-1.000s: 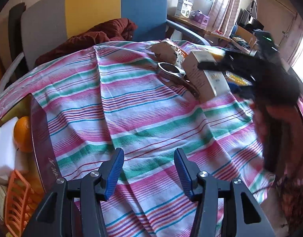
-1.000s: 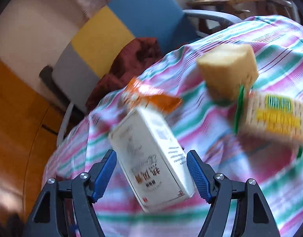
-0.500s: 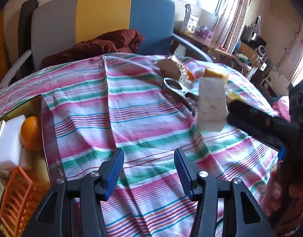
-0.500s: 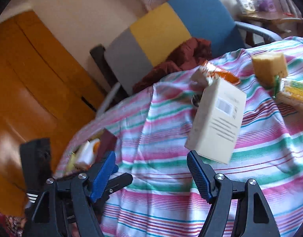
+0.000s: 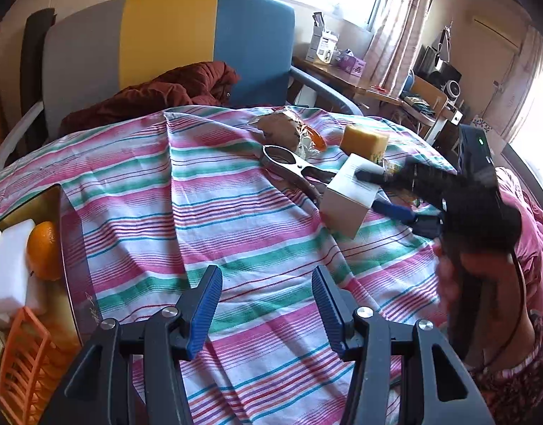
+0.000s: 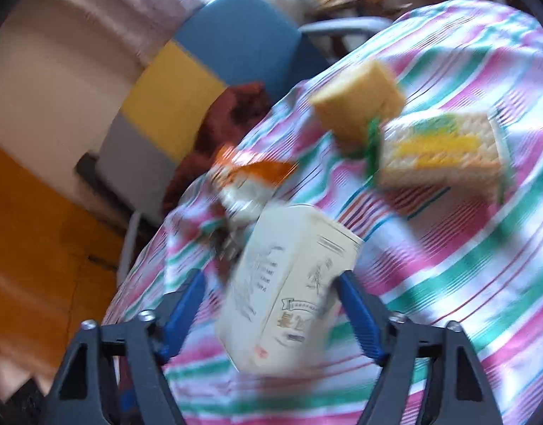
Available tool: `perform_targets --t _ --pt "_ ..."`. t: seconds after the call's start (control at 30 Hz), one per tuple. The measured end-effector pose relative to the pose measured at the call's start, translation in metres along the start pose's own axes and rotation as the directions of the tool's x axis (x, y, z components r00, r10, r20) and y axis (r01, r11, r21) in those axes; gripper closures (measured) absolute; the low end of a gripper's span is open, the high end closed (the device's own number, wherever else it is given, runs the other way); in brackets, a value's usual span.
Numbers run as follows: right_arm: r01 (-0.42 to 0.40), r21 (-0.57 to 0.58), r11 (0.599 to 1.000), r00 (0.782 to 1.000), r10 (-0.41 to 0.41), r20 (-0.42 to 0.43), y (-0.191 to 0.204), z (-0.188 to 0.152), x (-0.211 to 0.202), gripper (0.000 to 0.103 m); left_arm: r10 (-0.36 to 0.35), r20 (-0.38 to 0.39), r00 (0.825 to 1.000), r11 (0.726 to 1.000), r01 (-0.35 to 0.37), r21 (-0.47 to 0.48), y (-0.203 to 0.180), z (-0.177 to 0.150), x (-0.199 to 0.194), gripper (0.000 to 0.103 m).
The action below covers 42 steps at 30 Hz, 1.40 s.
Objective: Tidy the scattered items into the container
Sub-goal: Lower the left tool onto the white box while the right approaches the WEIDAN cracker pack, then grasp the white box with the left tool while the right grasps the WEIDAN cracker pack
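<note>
Box, cream printed cardboard carton (image 6: 289,294), btwn R gripper (image 6: 271,313) jaws, long axis running fwd-up | jaws closing, L pad gap visible | L gripper (image 5: 267,308) spread, empty; gold tray container (image 5: 55,198) to its left.

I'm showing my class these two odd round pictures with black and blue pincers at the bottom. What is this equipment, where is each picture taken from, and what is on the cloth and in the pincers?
There is no robot here: a person holds a two-finger gripper in each hand, and a wide-angle camera on each gripper looks along its fingers.

The sharp picture is from the left gripper. It is open and holds nothing. At its left is the container, already holding an orange. On the striped cloth lie metal scissors, a snack bag and a yellow sponge.

The blurred picture is from the right gripper. Its jaws are closing around a white box, but whether both pads press on it yet I cannot tell. Beyond lies a packet of crackers.
</note>
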State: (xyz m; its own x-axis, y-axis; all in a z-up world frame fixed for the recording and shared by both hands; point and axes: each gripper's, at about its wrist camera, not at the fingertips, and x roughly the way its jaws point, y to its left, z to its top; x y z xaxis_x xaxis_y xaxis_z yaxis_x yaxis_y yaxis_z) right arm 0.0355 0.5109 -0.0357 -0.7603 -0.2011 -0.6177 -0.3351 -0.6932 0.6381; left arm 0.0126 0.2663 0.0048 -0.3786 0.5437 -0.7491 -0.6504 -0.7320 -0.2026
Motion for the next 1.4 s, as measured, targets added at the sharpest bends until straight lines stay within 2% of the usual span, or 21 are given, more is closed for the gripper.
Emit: perform_targets --t 0.03,0.2,0.3,0.33,0.37,0.43,0.57,0.67,0.8,0.87,0.9,0.93,1.03,1.1,1.2,1.23,1.3,1.4 --pt "-0.011 -0.039 0.999 1.0 0.01 -0.028 0.007 -0.011 0.001 0.045 -0.005 -0.002 1.0 1.0 0.005 -0.003 0.0 0.001 0.001 0.049" --pt "-0.098 -0.145 0.985 0.992 0.084 -0.096 0.018 -0.043 -0.016 0.046 -0.037 -0.015 0.999 0.999 0.038 0.029 -0.01 0.009 0.006 0.049" --pt "-0.015 -0.187 0.982 1.0 0.019 0.021 0.007 -0.029 -0.042 0.039 -0.08 -0.021 0.997 0.995 0.081 0.06 -0.025 0.021 0.012 0.045" --pt "0.023 -0.191 0.981 0.997 -0.01 0.07 0.002 -0.02 -0.051 0.032 -0.094 -0.027 0.995 0.993 0.096 0.074 -0.031 0.026 0.014 0.045" --pt "0.075 -0.193 0.978 0.99 -0.05 0.128 -0.006 -0.007 -0.061 0.024 -0.109 -0.031 0.994 0.989 0.111 0.098 -0.039 0.032 0.018 0.045" --pt "0.159 -0.216 0.963 0.974 -0.117 0.194 -0.017 0.014 -0.072 0.018 -0.118 -0.059 0.991 0.981 0.126 0.151 -0.055 0.041 0.029 0.041" --pt "0.33 -0.343 0.88 0.942 -0.282 0.184 -0.037 0.059 -0.068 0.017 -0.102 -0.133 0.986 0.956 0.134 0.262 -0.086 0.056 0.055 0.041" --pt "0.377 -0.457 0.806 0.924 -0.36 0.128 -0.04 0.079 -0.048 0.012 -0.087 -0.182 0.979 0.945 0.138 0.295 -0.098 0.064 0.074 0.041" --pt "0.4 -0.644 0.652 0.889 -0.447 0.1 -0.039 0.082 -0.03 0.012 -0.07 -0.22 0.973 0.94 0.139 0.312 -0.105 0.072 0.095 0.041" --pt "0.392 -0.689 0.609 0.882 -0.461 0.094 -0.042 0.083 -0.02 0.012 -0.074 -0.238 0.969 0.936 0.15 0.32 -0.107 0.073 0.103 0.041" --pt "0.39 -0.696 0.603 0.881 -0.464 0.092 -0.044 0.085 -0.018 0.013 -0.076 -0.248 0.966 0.934 0.156 0.322 -0.108 0.072 0.106 0.041" --pt "0.376 -0.695 0.612 0.887 -0.454 0.081 -0.046 0.087 -0.017 0.015 -0.079 -0.253 0.964 0.932 0.162 0.326 -0.108 0.072 0.108 0.041" --pt "0.336 -0.683 0.649 0.903 -0.428 0.037 -0.052 0.088 -0.012 0.036 -0.083 -0.256 0.963 0.93 0.168 0.328 -0.109 0.071 0.114 0.043" --pt "0.339 -0.67 0.661 0.905 -0.423 0.04 -0.054 0.085 -0.012 0.039 -0.086 -0.262 0.961 0.923 0.176 0.341 -0.111 0.07 0.118 0.045" --pt "0.35 -0.633 0.691 0.907 -0.419 0.043 -0.057 0.078 -0.016 0.046 -0.107 -0.278 0.955 0.91 0.206 0.361 -0.115 0.067 0.123 0.059" --pt "0.349 -0.616 0.706 0.909 -0.415 0.04 -0.057 0.075 -0.018 0.05 -0.115 -0.29 0.95 0.909 0.218 0.355 -0.115 0.066 0.125 0.067" --pt "0.341 -0.582 0.738 0.916 -0.4 0.029 -0.056 0.067 -0.024 0.051 -0.146 -0.319 0.936 0.913 0.252 0.322 -0.115 0.063 0.129 0.074" --pt "0.333 -0.55 0.766 0.922 -0.387 0.019 -0.049 0.05 -0.028 0.053 -0.175 -0.346 0.922 0.914 0.282 0.29 -0.113 0.057 0.129 0.078"
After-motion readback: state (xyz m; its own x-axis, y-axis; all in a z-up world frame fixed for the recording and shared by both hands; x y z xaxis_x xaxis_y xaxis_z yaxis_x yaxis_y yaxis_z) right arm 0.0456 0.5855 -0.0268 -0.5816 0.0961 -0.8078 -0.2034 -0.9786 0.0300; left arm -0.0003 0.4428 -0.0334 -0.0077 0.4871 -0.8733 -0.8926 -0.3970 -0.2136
